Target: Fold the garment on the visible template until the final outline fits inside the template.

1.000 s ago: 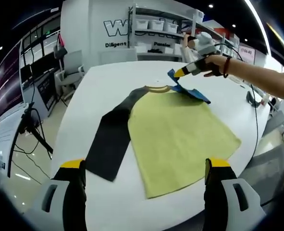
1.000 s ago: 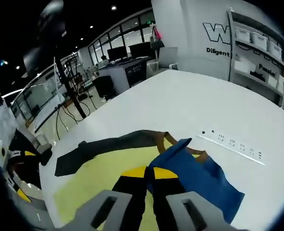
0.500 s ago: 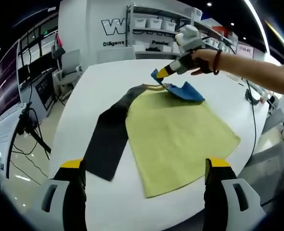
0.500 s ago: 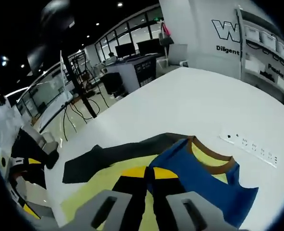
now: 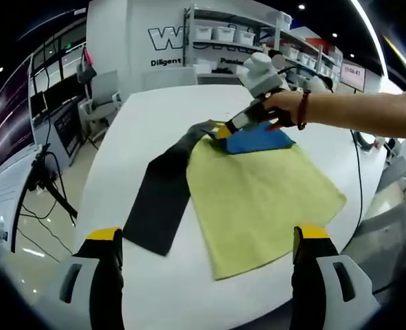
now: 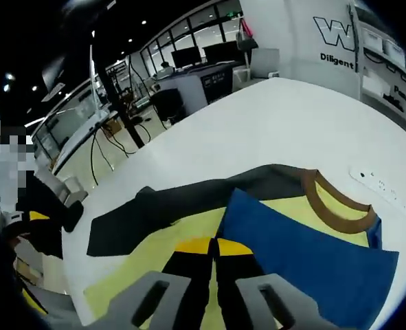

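A garment with a yellow body [image 5: 257, 199], a dark sleeve [image 5: 163, 199] and a blue sleeve [image 5: 261, 140] lies on the white table [image 5: 154, 124]. The blue sleeve is folded over the top of the yellow body, just below the brown collar [image 6: 326, 203]. My right gripper [image 6: 213, 245] is shut on the blue sleeve's [image 6: 312, 261] edge, low over the yellow cloth [image 6: 148, 268]. In the left gripper view a hand holds that right gripper [image 5: 224, 130] near the collar. My left gripper [image 5: 208, 234] stands open at the near table edge, short of the hem, holding nothing.
The dark sleeve [image 6: 161, 210] stretches out flat to one side. A white power strip [image 6: 388, 196] lies on the table beyond the collar. Shelves with bins [image 5: 223, 41] stand behind the table, and desks and a tripod [image 5: 44, 185] stand off the table's side.
The right gripper has carried the blue sleeve across the collar towards the dark sleeve and lowered it flat onto the yellow body. The left gripper has stayed put.
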`<state>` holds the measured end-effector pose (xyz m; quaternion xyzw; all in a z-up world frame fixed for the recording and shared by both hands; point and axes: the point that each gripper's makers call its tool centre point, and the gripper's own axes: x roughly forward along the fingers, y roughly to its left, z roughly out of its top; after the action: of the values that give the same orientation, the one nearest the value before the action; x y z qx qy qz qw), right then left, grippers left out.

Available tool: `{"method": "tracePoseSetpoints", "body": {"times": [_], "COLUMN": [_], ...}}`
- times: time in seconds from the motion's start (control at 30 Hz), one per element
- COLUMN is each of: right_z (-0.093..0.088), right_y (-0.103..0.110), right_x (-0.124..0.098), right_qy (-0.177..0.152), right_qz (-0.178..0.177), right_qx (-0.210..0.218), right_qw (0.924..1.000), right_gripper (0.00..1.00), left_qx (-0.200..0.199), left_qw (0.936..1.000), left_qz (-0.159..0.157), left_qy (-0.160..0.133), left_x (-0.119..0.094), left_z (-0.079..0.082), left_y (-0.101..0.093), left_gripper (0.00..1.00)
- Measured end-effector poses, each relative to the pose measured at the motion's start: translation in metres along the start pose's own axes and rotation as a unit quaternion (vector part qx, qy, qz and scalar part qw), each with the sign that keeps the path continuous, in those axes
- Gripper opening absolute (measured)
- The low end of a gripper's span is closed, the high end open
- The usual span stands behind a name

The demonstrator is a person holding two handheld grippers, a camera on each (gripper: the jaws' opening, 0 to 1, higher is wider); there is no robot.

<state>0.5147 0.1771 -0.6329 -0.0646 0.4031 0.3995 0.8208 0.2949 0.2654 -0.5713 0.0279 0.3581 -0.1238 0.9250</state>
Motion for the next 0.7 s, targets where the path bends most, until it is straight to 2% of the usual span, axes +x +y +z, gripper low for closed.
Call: {"method": "tracePoseSetpoints", "body": {"times": [0.17, 0.3, 0.33, 0.43, 0.47, 0.6, 0.7], "right_z": [-0.007, -0.001, 0.001, 0.008, 0.014, 0.023, 0.023], "right_y": [0.0, -0.008, -0.011, -0.025, -0.038, -0.061, -0.077], "right_x": [0.006, -0.001, -0.004, -0.012, -0.021, -0.037, -0.047], "right_qy": [0.015, -0.003, -0.007, -0.017, -0.034, -0.06, -0.065], "right_qz": [-0.002, -0.002, -0.004, -0.018, -0.029, -0.047, -0.061], "right_qx": [-0.017, -0.007, -0.005, -0.009, -0.008, 0.004, 0.01], "right_qw": [0.9998, 1.0, 1.0, 0.9997, 0.999, 0.997, 0.996], "right_gripper": [0.0, 0.01, 0.05, 0.08, 0.1, 0.18, 0.24], "left_qx": [-0.002, -0.001, -0.001, -0.003, -0.005, -0.01, -0.009], "left_qw": [1.0, 1.0, 1.0, 0.9999, 0.9999, 0.9997, 0.9997], "left_qz": [0.003, 0.006, 0.006, 0.009, 0.01, 0.007, 0.005], "left_qy": [-0.005, -0.006, -0.006, -0.007, -0.011, -0.02, -0.021], "left_x": [0.001, 0.003, 0.003, 0.006, 0.009, 0.015, 0.023], "left_z": [0.002, 0.003, 0.003, 0.006, 0.009, 0.018, 0.024], "left_y": [0.004, 0.005, 0.004, 0.004, 0.004, 0.003, 0.003], "left_gripper": [0.99, 0.99, 0.99, 0.99, 0.99, 0.99, 0.99]}}
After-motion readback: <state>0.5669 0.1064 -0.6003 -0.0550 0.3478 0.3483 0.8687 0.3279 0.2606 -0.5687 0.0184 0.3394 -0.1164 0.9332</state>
